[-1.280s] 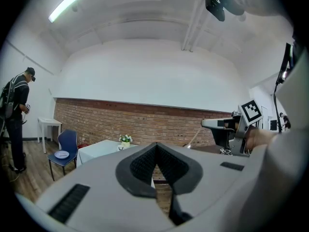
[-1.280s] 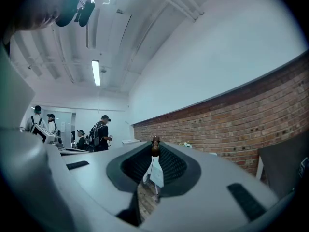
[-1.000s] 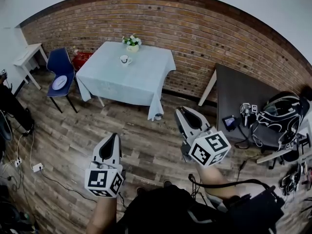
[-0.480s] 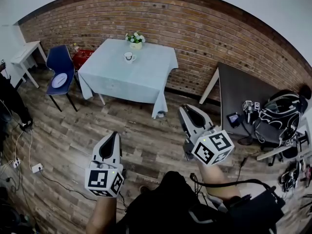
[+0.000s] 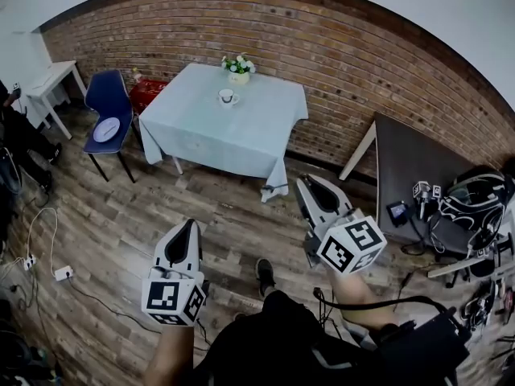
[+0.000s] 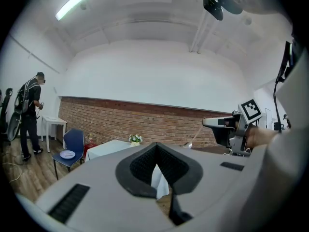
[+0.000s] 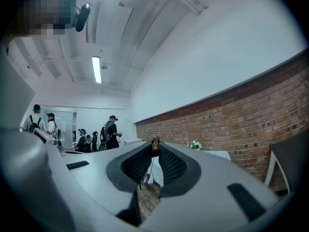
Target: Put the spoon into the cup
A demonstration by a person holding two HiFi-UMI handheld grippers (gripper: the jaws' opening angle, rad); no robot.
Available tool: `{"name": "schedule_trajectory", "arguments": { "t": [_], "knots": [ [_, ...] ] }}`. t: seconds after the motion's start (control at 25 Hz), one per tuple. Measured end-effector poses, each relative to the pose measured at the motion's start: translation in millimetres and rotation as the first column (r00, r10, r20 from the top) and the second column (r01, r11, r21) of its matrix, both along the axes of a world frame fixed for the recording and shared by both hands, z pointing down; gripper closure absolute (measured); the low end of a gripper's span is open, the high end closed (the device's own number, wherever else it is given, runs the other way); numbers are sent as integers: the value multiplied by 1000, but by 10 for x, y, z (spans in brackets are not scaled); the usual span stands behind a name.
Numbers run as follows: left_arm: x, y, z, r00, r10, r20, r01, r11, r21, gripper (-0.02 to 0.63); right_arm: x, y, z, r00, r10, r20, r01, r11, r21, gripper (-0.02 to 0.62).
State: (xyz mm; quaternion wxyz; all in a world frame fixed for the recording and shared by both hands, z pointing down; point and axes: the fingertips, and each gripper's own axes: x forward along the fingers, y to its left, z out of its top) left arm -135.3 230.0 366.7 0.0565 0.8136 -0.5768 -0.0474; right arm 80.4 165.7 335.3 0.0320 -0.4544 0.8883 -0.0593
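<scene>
A small white cup (image 5: 228, 96) stands on the pale blue tablecloth (image 5: 217, 127) far ahead, near a pot of flowers (image 5: 239, 67). My right gripper (image 5: 299, 181) is held level above the wooden floor and is shut on the spoon. In the left gripper view the spoon (image 6: 194, 137) juts out and down from the right gripper (image 6: 207, 123). Its brown handle end (image 7: 155, 146) shows between the jaws in the right gripper view. My left gripper (image 5: 191, 223) is lower and to the left, jaws shut with nothing in them. Both are well short of the table.
A blue chair (image 5: 107, 107) with a plate stands left of the table, a red box (image 5: 149, 93) behind it. A dark table (image 5: 418, 167) with gear is at the right. Cables (image 5: 48, 276) lie on the floor. A person (image 6: 30, 110) stands at the far left.
The table and cup have drifted right and slightly nearer as the person walks forward. Both grippers keep their pose; a shoe now shows on the floor between them.
</scene>
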Motion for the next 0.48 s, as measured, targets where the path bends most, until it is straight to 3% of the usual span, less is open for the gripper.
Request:
{"name": "schedule_trajectory", "arguments": {
  "t": [0.48],
  "knots": [
    [4, -944, -31, 1000, -23, 20, 23, 1000, -12, 599, -34, -1002, -30, 999, -40, 4, 40, 999, 4, 540]
  ]
}}
